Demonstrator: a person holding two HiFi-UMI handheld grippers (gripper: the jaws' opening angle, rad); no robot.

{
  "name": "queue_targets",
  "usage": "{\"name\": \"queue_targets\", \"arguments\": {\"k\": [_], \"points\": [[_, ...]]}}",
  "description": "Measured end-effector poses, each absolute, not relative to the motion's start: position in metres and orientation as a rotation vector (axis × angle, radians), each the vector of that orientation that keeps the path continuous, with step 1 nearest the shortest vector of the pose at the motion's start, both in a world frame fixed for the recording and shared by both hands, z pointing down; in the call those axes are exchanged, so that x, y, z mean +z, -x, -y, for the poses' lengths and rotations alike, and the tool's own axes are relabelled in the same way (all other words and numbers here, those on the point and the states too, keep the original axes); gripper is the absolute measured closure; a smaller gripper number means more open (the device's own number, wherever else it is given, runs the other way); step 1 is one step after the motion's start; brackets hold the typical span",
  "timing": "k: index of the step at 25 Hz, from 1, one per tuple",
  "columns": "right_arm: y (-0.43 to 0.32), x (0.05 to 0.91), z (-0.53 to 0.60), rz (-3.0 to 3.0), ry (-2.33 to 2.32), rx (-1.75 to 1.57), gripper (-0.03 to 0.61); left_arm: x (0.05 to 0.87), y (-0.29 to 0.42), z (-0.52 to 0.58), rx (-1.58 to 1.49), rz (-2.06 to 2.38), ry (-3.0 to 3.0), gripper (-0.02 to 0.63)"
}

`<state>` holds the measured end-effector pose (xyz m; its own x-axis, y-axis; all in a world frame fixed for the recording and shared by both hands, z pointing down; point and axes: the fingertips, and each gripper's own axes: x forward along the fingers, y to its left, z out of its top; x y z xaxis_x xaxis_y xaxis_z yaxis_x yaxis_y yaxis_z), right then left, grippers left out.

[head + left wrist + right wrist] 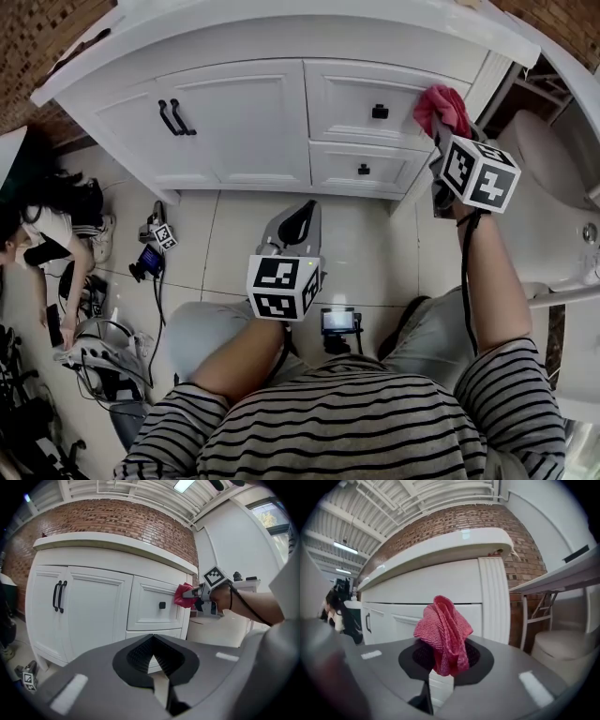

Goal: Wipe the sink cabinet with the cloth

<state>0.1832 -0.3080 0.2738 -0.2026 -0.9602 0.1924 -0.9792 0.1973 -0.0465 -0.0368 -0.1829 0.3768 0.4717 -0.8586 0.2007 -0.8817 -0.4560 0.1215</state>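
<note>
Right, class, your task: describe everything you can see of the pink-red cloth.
The cloth is pink-red with a fine woven, towelling-like texture, and it is bunched into a crumpled wad of folds. The right gripper has its jaws shut on the lower part, so most of the wad sticks out beyond them. It is held up at the right end of the upper drawer of the white cabinet, seemingly against the front, though contact is not certain.

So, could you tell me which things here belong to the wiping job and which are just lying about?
Job: red cloth, clamped in the right gripper; white sink cabinet.
Lying about: left gripper, shut and empty; gear on the floor; toilet; crouching person at left.
</note>
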Motion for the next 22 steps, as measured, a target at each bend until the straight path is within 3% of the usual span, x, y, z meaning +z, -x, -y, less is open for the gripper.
{"name": "queue_targets", "arguments": {"k": [10, 15, 22], "points": [[0.006, 0.292, 0.332, 2.553, -1.455, 0.160, 0.503, 0.374, 0.046, 0.185, 0.139, 1.522, -2.493, 0.612], [0.002, 0.300, 0.345, 2.469, -1.471, 0.044, 0.500, 0.370, 0.050, 0.188, 0.107, 1.510, -2.483, 0.612], [-0.063, 0.302, 0.345, 2.401, -1.607, 0.114, 0.500, 0.371, 0.046, 0.187, 0.115, 1.496, -2.497, 0.612]]}}
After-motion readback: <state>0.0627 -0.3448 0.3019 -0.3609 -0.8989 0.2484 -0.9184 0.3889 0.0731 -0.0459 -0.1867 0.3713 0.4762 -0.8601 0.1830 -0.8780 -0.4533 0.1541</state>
